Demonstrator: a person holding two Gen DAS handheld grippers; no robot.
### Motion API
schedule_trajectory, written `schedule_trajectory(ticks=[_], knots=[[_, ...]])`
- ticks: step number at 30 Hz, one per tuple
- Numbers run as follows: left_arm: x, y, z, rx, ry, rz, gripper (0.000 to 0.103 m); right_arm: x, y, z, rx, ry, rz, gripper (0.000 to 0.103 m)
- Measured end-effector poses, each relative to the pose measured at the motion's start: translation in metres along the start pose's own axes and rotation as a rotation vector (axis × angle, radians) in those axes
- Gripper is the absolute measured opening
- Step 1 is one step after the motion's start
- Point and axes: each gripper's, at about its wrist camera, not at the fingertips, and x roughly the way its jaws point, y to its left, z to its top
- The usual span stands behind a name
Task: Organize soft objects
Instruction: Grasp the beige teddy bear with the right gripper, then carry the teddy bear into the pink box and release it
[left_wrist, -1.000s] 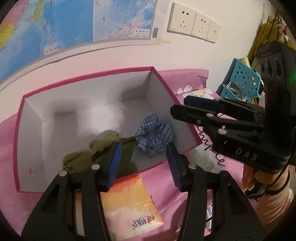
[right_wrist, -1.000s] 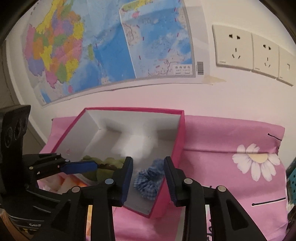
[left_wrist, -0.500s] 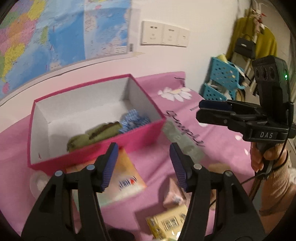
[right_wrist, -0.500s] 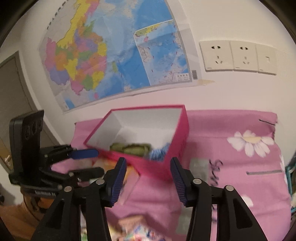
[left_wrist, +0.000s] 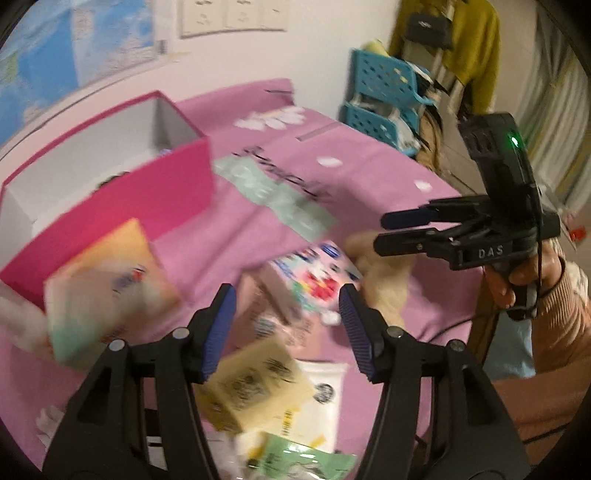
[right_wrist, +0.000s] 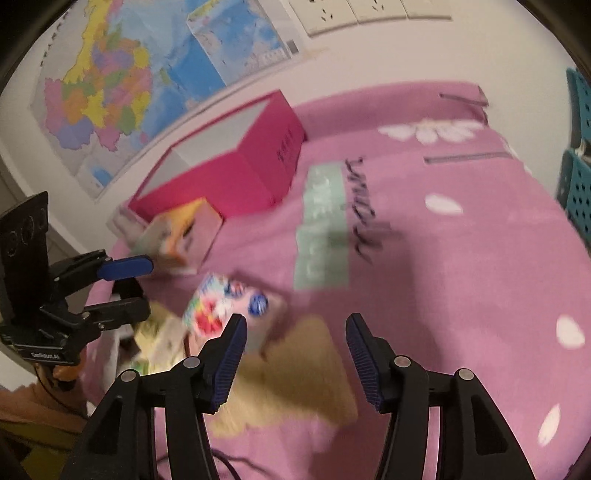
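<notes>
Both grippers have swung away from the pink box (left_wrist: 110, 206) toward the pile of tissue packs, left gripper (left_wrist: 284, 325) and right gripper (right_wrist: 293, 350) fingers spread and empty, so we're picking next, probably the beige plush (right_wrist: 291, 384) below the right one.

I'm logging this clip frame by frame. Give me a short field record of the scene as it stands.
surface: pink cloth
box: pink box, open top, far left on the cloth
loose items: tissue packs and a beige plush, blurred, in front of the box
left gripper: open, empty, above the packs
right gripper: open, empty, above the plush
</notes>
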Motion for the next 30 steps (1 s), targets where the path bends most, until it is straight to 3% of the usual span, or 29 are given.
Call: schedule_trajectory(ticks=[3, 6, 8, 11, 17, 24, 30], knots=[[0.006, -0.013, -0.005, 0.026, 0.020, -0.036, 0.060, 0.003, -0.001, -0.005, -0.008, 0.009, 0.012, 0.056], [0.011, -0.016, -0.007, 0.021, 0.041, -0.052, 0.060, 0.003, -0.003, -0.005, -0.023, -0.001, 0.010, 0.038], [0.014, -0.015, -0.008, 0.011, 0.052, -0.067, 0.060, 0.002, -0.002, -0.008, -0.032, -0.005, 0.012, 0.035], [0.015, -0.015, -0.010, 0.000, 0.057, -0.082, 0.060, -0.006, 0.000, -0.008, -0.043, -0.025, 0.025, 0.033], [0.005, -0.009, -0.009, -0.037, 0.032, -0.194, 0.060, -0.037, 0.023, 0.010, -0.075, -0.129, 0.078, 0.033], [-0.024, 0.010, -0.002, -0.069, -0.057, -0.176, 0.060, -0.042, 0.064, 0.052, -0.143, -0.227, 0.157, 0.033], [-0.047, 0.045, 0.012, -0.117, -0.125, -0.062, 0.059, -0.017, 0.101, 0.096, -0.189, -0.251, 0.230, 0.033]])
